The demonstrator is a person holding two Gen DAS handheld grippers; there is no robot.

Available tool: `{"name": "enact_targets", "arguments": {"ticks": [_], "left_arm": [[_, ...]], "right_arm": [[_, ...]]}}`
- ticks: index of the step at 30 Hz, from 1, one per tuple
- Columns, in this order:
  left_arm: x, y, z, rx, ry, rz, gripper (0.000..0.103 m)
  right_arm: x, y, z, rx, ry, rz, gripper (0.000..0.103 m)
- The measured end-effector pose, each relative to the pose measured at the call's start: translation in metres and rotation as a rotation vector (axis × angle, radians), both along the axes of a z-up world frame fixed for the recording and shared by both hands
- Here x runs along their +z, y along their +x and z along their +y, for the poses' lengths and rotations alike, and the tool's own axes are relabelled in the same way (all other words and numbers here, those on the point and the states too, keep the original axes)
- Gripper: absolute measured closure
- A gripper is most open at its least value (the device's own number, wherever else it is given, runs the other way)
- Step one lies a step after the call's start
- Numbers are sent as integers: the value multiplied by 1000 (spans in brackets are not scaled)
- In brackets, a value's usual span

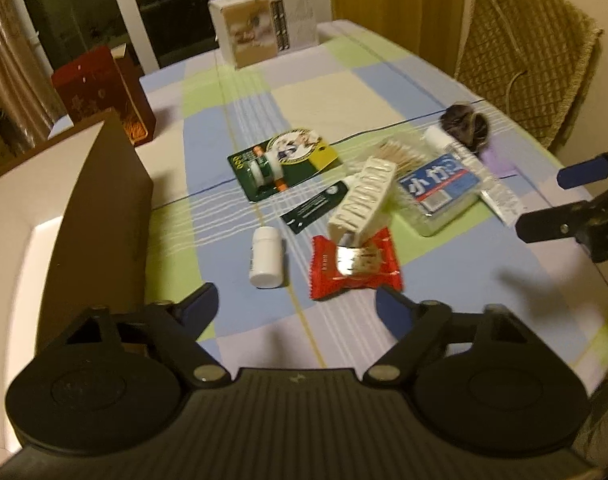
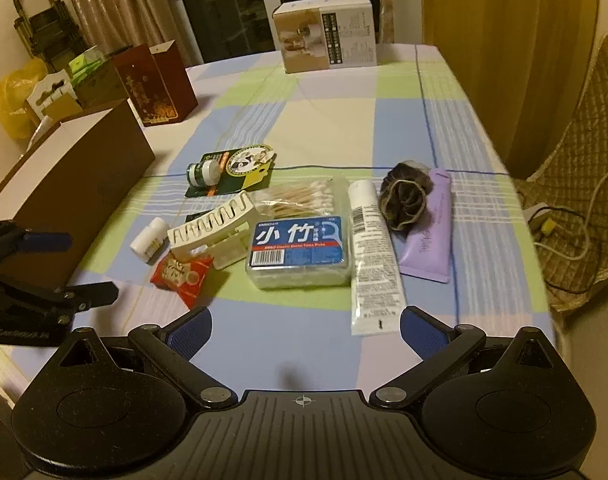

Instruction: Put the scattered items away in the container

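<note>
Table: a checked cloth (image 2: 328, 120) in blue, green and cream is covering the table, with dark glass doors and curtains standing behind it
Container: the brown open-topped box (image 2: 75, 184) is sitting at the table's left edge, well apart from the pile, likely so that either arm can be reaching it; its inside is showing pale in the left wrist view, its floor cut off there
Scattered items: all are lying outside the box, clustered mid-table, so the tidying is looking barely begun
Floss box: the blue-labelled clear case (image 2: 299, 250) is resting flat, with the cotton swabs (image 2: 304, 198) just behind it
White tube: the tube (image 2: 374, 258) is lying beside the purple pouch (image 2: 428, 232), a dark scrunchie (image 2: 406, 196) overlapping that pouch
White rack: the slotted piece (image 2: 215, 228) is leaning tilted over the red packet (image 1: 354, 266)
Small bottle: the white bottle (image 1: 265, 256) is lying on its side
Left gripper: the left gripper (image 1: 297, 306) is hovering with jaws spread, holding nothing
Right gripper: the right gripper (image 2: 304, 326) is likewise gaping empty, near the tube's end
Hard to make out: the left view is blurring, and its print is unreadable
</note>
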State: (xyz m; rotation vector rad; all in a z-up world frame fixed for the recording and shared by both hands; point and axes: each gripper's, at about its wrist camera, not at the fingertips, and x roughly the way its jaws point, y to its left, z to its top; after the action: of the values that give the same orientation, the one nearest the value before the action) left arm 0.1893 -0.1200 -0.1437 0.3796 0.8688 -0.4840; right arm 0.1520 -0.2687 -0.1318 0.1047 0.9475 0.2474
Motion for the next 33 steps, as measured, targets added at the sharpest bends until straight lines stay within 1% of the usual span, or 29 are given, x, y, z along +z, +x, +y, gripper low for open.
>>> {"name": "enact_targets", "arguments": {"ticks": [2,4,5,6,8,10,12,14,17,18,19,22,24,26,31,32,33], "left_arm": [[-4,11,-1,11,1,3,29],[-7,20,-2,22,4,3,29],[-9,25,-3,25,5,3,31],[-11,29,-4,26,6,5,38],[-16,38,-7,25,10,11,46],[-22,47,-9,32,20,19,50],[-28,55,-10,45,25,27,50],[-33,63,-10,59,28,42,56],[-39,70,-10,66,18,69,57],[-41,73,-10,68,19,78,60],[-43,75,-11,71,17,86,61],[-50,81,-11,80,8,115,71],[-51,82,-10,82,-15,122,80],[-51,82,-9,89,-20,126,80],[-50,80,-4,117,-3,136,80],[-50,80,-3,123,-4,141,80],[-50,79,-1,129,-8,146,80]], "right_arm": [[-4,9,0,8,13,4,0],[-8,18,1,17,5,-1,0],[-9,22,2,22,-5,-9,0],[-9,27,3,27,-13,-18,0],[-10,35,4,35,-23,-30,0],[-11,43,4,28,-18,-38,0],[-11,48,2,21,-8,-41,0],[-12,53,1,14,-3,-41,0],[-14,58,1,19,-1,-38,0],[-15,59,2,25,-4,-39,0],[-15,60,2,34,-9,-42,0],[-17,62,5,63,-31,-53,0],[-20,64,7,75,-41,-54,0],[-22,67,8,79,-48,-53,0],[-31,72,23,91,-83,-41,0],[-32,72,27,98,-99,-44,6],[-34,72,31,108,-112,-45,16]]}}
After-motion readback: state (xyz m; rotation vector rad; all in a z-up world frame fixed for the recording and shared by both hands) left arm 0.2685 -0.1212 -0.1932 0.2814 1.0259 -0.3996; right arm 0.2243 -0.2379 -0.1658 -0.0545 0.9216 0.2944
